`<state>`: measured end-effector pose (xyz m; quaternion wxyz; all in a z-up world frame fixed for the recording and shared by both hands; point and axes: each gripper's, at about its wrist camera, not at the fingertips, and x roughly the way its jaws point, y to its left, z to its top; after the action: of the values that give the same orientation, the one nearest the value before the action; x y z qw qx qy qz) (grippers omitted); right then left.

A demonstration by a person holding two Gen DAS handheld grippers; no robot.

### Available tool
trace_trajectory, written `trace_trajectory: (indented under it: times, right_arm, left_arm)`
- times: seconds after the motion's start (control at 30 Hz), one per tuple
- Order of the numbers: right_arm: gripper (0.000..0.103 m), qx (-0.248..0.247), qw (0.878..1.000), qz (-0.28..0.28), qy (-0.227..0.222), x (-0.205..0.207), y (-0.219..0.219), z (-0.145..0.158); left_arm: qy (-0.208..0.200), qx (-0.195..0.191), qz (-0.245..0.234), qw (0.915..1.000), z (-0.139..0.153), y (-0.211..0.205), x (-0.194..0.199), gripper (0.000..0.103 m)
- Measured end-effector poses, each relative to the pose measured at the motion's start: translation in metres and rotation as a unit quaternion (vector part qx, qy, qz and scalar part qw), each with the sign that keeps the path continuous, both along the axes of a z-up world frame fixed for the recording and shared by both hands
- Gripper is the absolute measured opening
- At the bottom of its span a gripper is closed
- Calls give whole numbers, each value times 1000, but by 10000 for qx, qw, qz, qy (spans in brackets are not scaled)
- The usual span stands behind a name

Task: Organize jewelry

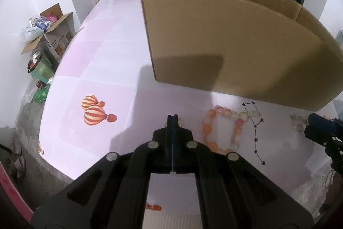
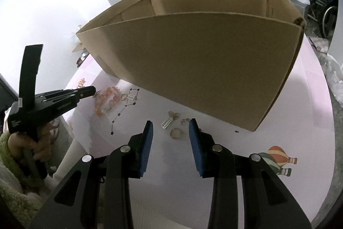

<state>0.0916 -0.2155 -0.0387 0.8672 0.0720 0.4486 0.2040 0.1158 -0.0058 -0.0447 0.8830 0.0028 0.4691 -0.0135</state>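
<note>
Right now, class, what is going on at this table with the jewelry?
A person is sorting jewelry beside a cardboard box on a pink table. The left hand-held gripper is shut, with something small at its tip that cannot be made out, next to an orange bead bracelet. The right hand-held gripper is open over a gold ring and other small pieces. Nothing visible inside the box yet.

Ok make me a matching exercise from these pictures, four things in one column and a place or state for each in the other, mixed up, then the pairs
Things:
1. left gripper
2. right gripper
3. bead bracelet
4. box

Places or states:
A. behind the jewelry on the table
B. open, above a small ring
C. shut
D. flat on the table, beside the star print

Pairs: 1-C, 2-B, 3-D, 4-A
</note>
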Motion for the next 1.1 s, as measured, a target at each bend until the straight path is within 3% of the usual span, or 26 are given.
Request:
trace_trajectory:
  times: [0.1, 0.27, 0.37, 0.47, 0.67, 0.83, 1.1]
  right_arm:
    - [34, 25, 10000, 94, -5, 0, 5, 0]
    - [37, 171, 9965, 804, -116, 5, 37, 6]
    - [45, 233, 9894, 1393, -348, 11, 71, 16]
    - [45, 241, 9826, 1777, -479, 19, 105, 21]
    - [45, -290, 9724, 2198, -720, 35, 162, 12]
    - [44, -801, 9652, 2383, -716, 54, 191, 2]
    - [35, -1237, 9559, 2597, -599, 61, 200, -5]
  left_arm:
    - [-89, -18, 72, 9999, 5, 5, -7, 0]
    - [-101, -63, 460, 9989, 4, 28, -17, 0]
    - [-58, -64, 489, 9988, 0, 34, -20, 15]
    - [-118, -18, 340, 9994, -2, 37, -26, 26]
    - [-394, 50, 211, 9990, -3, 46, -34, 42]
    - [-529, -52, 194, 9984, -6, 55, -31, 45]
    - [-568, -182, 119, 9981, -17, 65, -26, 47]
